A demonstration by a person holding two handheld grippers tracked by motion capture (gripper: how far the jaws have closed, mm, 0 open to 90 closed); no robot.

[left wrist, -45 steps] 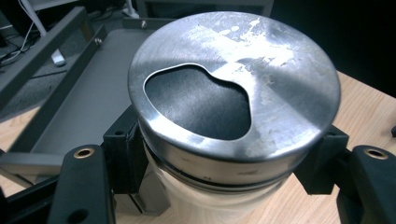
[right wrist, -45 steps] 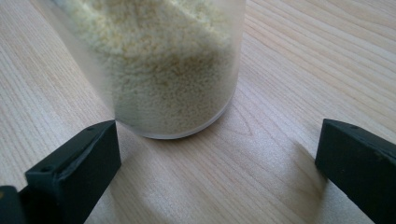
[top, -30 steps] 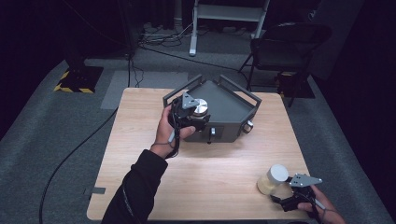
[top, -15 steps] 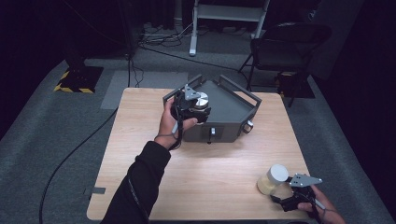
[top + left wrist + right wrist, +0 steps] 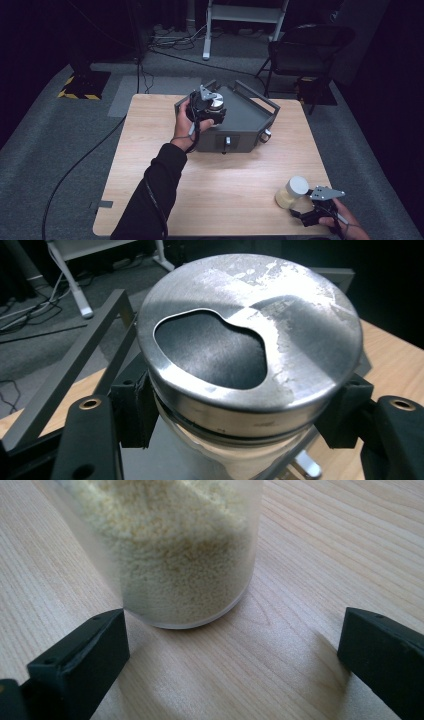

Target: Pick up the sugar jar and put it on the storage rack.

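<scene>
My left gripper [image 5: 214, 106] is shut on a pale jar with a steel lid [image 5: 250, 335]; the lid has a curved pouring opening. It holds the jar [image 5: 216, 104] over the left part of a grey metal box [image 5: 240, 125] with bar handles. At the table's front right, my right gripper [image 5: 303, 211] stands open on the wood. Just ahead of its jaws stands a clear jar of yellowish grains [image 5: 292, 192]. In the right gripper view that grain jar [image 5: 175, 550] stands beyond the jaws and nearer the left one, with my right gripper [image 5: 240, 645] not touching it.
The wooden table [image 5: 165, 130] has bare room at left and centre. The grey box carries a knob [image 5: 227, 141] on its front face. A dark chair [image 5: 305, 50] and a white stand [image 5: 240, 15] are on the carpet beyond the table. A cable [image 5: 75, 170] runs across the floor at left.
My left gripper has carried the steel-lidded jar a little farther away over the grey box. The right gripper and the grain jar have stayed put.
</scene>
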